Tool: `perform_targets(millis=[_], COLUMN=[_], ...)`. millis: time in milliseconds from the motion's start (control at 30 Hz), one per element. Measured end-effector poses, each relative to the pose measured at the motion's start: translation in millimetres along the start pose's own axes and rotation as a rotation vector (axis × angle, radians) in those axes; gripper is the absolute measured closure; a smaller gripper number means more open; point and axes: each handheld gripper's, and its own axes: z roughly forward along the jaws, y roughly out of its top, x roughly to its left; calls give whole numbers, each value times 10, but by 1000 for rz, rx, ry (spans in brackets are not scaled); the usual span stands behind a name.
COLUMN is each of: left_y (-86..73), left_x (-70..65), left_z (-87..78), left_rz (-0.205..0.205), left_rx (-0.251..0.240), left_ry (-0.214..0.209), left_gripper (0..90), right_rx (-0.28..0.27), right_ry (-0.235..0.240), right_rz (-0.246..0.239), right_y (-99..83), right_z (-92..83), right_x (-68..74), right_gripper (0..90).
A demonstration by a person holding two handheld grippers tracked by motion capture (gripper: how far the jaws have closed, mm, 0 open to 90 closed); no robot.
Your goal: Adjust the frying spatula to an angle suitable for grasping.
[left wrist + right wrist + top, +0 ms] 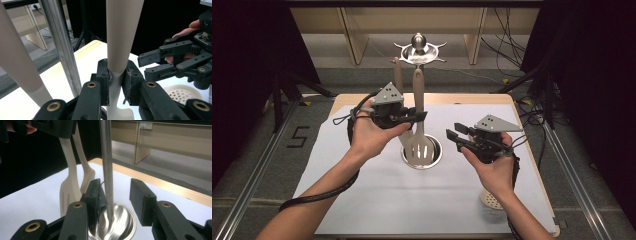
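At rack mid-table, left tongs clamped slotted spatula handle; right tongs gaped empty. Risk: spatula swinging against pole, slipping from hook.

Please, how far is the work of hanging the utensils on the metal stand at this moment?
Done: one beige utensil seems to hang already beside the pole of the metal stand. In hand: the left gripper is shut on the handle of the slotted spatula, which stands upright at the stand. Left: a perforated skimmer lies on the table near the right gripper, whose jaws are open and empty.
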Motion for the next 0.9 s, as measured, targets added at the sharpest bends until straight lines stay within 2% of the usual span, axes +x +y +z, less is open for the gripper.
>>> perform_targets(millis=[100,133,300,367,533,567,667,700,733,767,800,833,900], left_y=[10,16,32,31,35,36,29,41,43,44,41,39,38], left_x=[2,16,37,34,69,69,45,92,107,115,106,114,126], left_z=[-2,2,19,26,53,57,74,79,83,86,88,96,101], left_rz=[-18,-2,5,-20,-26,-32,-95,-38,-28,-22,-41,-38,-31], left_rx=[-3,-4,5,8,9,10,11,13,14,14,17,16,17], left_ry=[3,-1,0,4,5,4,6,8,7,8,12,8,9], left_gripper=[763,763,763,763,763,763,763,763,763,763,763,763,763], right_rx=[3,4,1,-1,-3,-3,-12,-10,-7,2,5,-11,-5], right_ry=[-8,-7,-2,3,2,3,-16,-15,-13,-14,-9,-18,-10], right_rz=[-3,-3,1,0,-1,-1,-12,-13,-12,-5,1,-20,-11], right_y=[-1,-1,-2,0,2,2,1,2,4,6,6,6,6], right_z=[-5,-6,-2,1,-1,-1,-5,-6,-10,-19,-20,-15,-16], right_x=[3,3,-2,-4,-3,-4,-14,-17,-17,-12,-10,-23,-21], right_gripper=[617,616,617,616,617,617,617,617,617,617,617,617,616])
